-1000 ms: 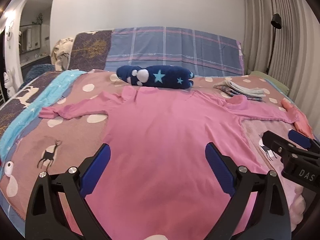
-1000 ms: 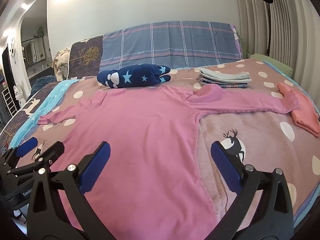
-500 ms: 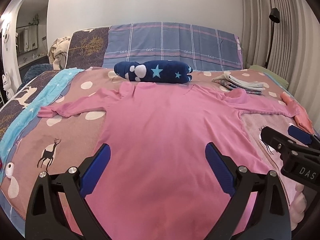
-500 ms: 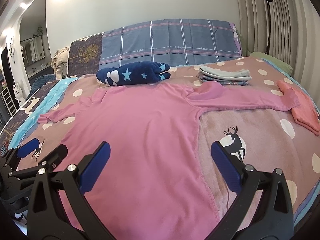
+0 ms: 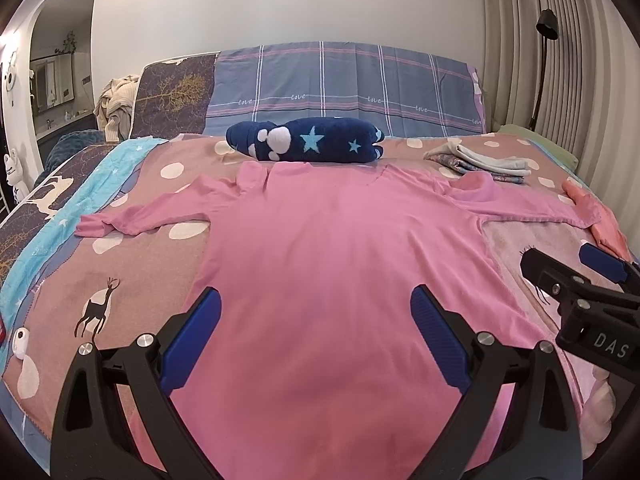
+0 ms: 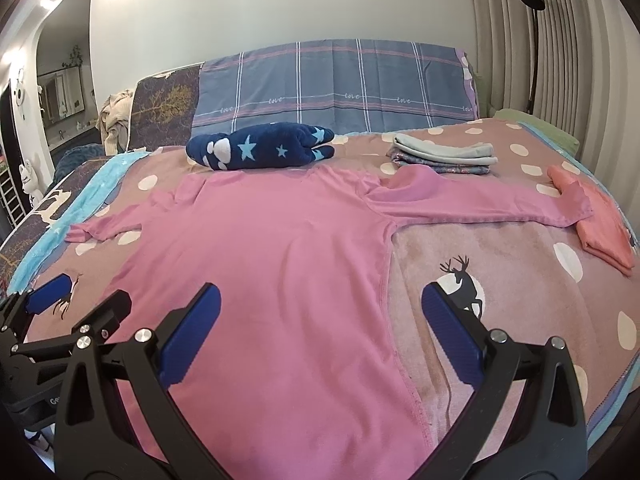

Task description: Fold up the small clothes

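Pink shirt [image 5: 332,248] lies flat on the blanket [image 5: 132,276], both sleeves stretched outwards. Left gripper [image 5: 316,320] hangs over its lower middle with fingers spread wide and holding nothing; right gripper [image 6: 320,316] hangs over the shirt's right side seam, also spread wide. Beyond the collar sit a navy star-patterned bundle [image 5: 308,145] and what looks like folded cloths [image 5: 480,162], with an orange garment [image 6: 600,228] beside the right cuff
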A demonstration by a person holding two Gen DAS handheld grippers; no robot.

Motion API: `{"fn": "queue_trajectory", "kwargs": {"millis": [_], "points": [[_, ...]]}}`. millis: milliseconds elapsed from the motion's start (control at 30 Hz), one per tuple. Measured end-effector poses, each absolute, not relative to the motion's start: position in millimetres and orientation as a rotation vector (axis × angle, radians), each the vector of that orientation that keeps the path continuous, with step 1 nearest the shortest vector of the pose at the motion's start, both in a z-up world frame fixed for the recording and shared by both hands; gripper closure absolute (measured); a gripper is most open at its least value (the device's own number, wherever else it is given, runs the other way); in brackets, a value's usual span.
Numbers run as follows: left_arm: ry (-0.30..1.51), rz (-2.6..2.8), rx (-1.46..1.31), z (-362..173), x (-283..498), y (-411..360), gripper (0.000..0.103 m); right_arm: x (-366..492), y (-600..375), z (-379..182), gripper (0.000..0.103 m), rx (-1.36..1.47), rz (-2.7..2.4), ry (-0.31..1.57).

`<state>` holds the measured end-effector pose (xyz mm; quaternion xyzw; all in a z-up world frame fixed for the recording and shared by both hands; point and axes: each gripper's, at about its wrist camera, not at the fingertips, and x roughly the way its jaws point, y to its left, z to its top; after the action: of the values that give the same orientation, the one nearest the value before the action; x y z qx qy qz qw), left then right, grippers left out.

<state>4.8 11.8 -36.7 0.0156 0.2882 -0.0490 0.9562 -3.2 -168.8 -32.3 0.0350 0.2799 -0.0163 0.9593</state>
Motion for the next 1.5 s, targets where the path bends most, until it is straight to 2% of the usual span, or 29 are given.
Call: {"fn": "queue_trajectory", "kwargs": {"millis": [233,400,533,667,733,800,867,967,1067,1233,1333,1467,1500], "points": [[0.579,-0.103,0.033,-37,6,13,0.007,1,-170,-33,0.002,0.058,-0.056,0.585],[0.592,-0.117,0.023,-40,9,15,0.011,3,-170,-34,0.003,0.052,-0.057,0.585],[0.612,-0.107,0.012,-44,16,17,0.013,10,-169,-37,0.010,0.040,-0.052,0.609],[0.630,-0.120,-0.016,-46,23,22,0.020,17,-169,-41,0.019,0.054,-0.026,0.636],[0.646,-0.128,-0.033,-48,28,25,0.023,20,-169,-42,0.022,0.056,-0.019,0.644],[0.662,-0.144,-0.047,-51,33,28,0.032,23,-168,-42,0.025,0.048,-0.019,0.648],[0.673,-0.156,-0.058,-52,37,30,0.036,26,-166,-43,0.031,0.041,-0.010,0.652],[0.683,-0.155,-0.061,-54,43,32,0.036,33,-164,-45,0.044,0.040,0.018,0.669],[0.692,-0.153,-0.064,-55,50,36,0.036,41,-164,-47,0.046,0.037,0.027,0.683],[0.745,-0.137,-0.243,-52,85,90,0.036,57,-164,-48,0.046,0.002,0.034,0.688],[0.769,-0.034,-0.360,-55,113,148,0.037,69,-166,-49,0.046,-0.016,0.065,0.692],[0.754,0.142,-0.504,-65,155,242,0.049,92,-175,-56,0.046,0.016,0.108,0.742],[0.752,0.167,-0.551,-69,164,262,0.050,97,-177,-57,0.046,0.018,0.108,0.749]]}}
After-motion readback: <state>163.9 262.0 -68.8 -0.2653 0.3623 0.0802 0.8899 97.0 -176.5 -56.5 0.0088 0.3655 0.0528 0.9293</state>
